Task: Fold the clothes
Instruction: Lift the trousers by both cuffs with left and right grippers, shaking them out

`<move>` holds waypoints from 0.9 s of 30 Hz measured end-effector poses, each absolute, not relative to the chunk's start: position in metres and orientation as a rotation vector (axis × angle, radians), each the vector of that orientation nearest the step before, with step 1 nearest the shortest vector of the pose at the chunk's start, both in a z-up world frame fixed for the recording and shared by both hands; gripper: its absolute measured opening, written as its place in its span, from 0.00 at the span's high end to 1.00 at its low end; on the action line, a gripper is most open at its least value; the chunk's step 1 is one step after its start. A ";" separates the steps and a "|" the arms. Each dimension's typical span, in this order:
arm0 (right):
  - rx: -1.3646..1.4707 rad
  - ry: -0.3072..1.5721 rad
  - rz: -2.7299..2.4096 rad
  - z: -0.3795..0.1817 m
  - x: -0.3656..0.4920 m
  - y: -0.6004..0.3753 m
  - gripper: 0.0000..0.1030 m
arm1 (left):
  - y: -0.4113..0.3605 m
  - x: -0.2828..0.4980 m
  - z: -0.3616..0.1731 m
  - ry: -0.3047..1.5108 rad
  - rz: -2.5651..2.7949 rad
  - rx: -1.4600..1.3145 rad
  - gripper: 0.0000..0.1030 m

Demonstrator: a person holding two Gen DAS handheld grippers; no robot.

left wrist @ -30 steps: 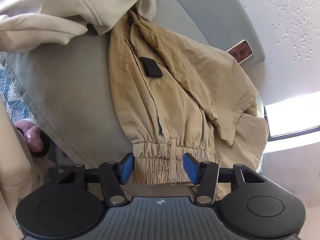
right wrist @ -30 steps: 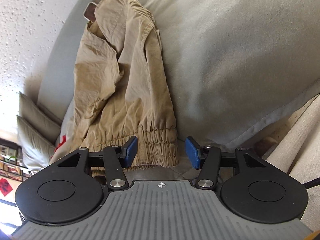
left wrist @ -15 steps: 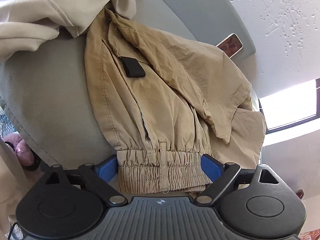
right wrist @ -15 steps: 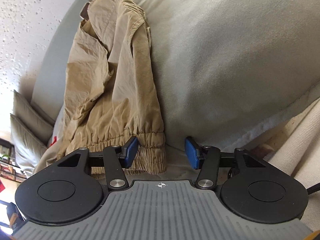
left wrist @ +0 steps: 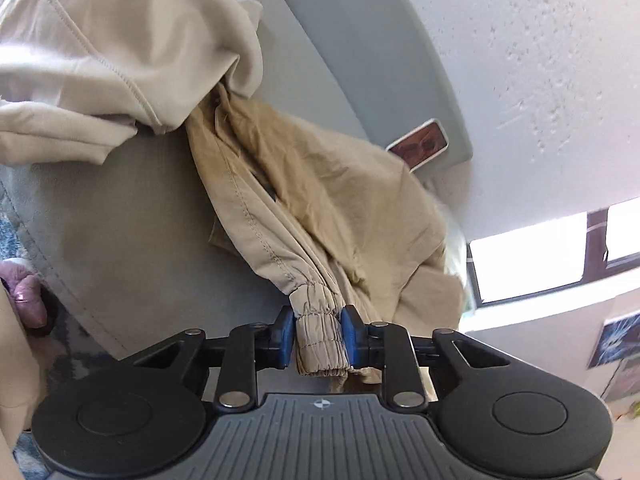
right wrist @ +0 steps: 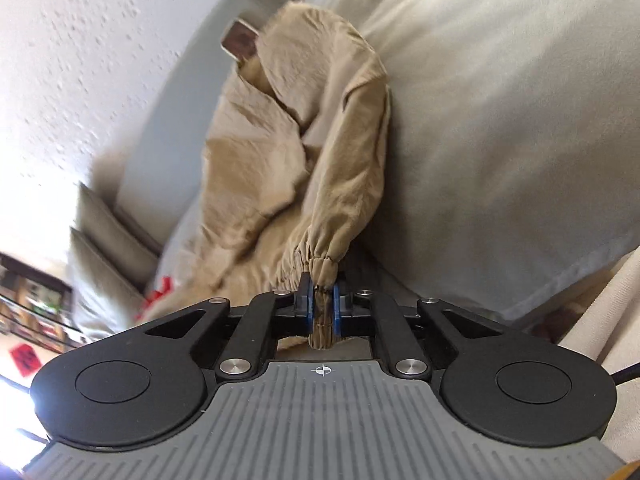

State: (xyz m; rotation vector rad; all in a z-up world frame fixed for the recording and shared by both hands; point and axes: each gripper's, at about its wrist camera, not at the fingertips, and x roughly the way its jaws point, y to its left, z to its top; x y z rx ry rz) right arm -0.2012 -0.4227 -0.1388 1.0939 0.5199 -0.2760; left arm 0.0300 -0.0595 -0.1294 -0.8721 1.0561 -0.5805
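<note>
We see a grey sofa cushion, a phone behind it, a window beyond.

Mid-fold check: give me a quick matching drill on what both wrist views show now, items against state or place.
Items:
1. left tongs
2. cream garment
3. phone
4. right tongs

States:
A. on the sofa ledge behind the tan garment
B. clamped on a bunched cuff corner
C. piled over the tan garment's far end
D. clamped across an elastic cuff

Pairs: 1-D, 2-C, 3-A, 4-B
</note>
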 end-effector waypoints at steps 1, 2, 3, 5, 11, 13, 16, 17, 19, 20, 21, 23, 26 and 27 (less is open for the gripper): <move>1.102 0.493 -0.273 -0.131 -0.205 -0.426 0.91 | -0.061 0.033 -0.134 1.065 -0.568 -0.882 0.62; 1.118 0.480 -0.269 -0.125 -0.205 -0.429 0.91 | -0.063 0.036 -0.138 1.075 -0.555 -0.891 0.55; 1.146 0.474 -0.260 -0.124 -0.203 -0.433 0.91 | -0.068 0.039 -0.147 1.111 -0.561 -0.899 0.44; 1.209 0.474 -0.246 -0.124 -0.192 -0.439 0.91 | -0.076 0.040 -0.167 1.176 -0.533 -0.945 0.43; 1.241 0.431 -0.183 -0.097 -0.166 -0.443 0.91 | -0.086 0.030 -0.190 1.218 -0.606 -1.055 0.40; 1.246 0.417 -0.169 -0.090 -0.164 -0.447 0.91 | -0.089 0.033 -0.196 1.224 -0.616 -1.086 0.39; 1.260 0.415 -0.177 -0.090 -0.165 -0.452 0.91 | -0.092 0.040 -0.205 1.241 -0.613 -1.170 0.41; 1.270 0.418 -0.182 -0.092 -0.166 -0.453 0.91 | -0.093 0.042 -0.203 1.247 -0.611 -1.160 0.42; 1.285 0.428 -0.195 -0.099 -0.169 -0.456 0.91 | -0.095 0.047 -0.200 1.258 -0.608 -1.137 0.69; 1.293 0.434 -0.201 -0.104 -0.171 -0.456 0.91 | -0.095 0.049 -0.198 1.263 -0.606 -1.126 0.79; 1.302 0.440 -0.208 -0.108 -0.174 -0.457 0.91 | -0.095 0.051 -0.195 1.270 -0.612 -1.101 0.86; 1.311 0.463 -0.213 -0.117 -0.177 -0.457 0.91 | -0.091 0.051 -0.183 1.240 -0.619 -1.073 0.90; 1.270 0.545 -0.247 -0.125 -0.174 -0.452 0.91 | -0.083 0.055 -0.153 1.188 -0.645 -1.040 0.91; 1.252 0.575 -0.261 -0.125 -0.172 -0.451 0.91 | -0.084 0.062 -0.137 1.182 -0.660 -1.008 0.92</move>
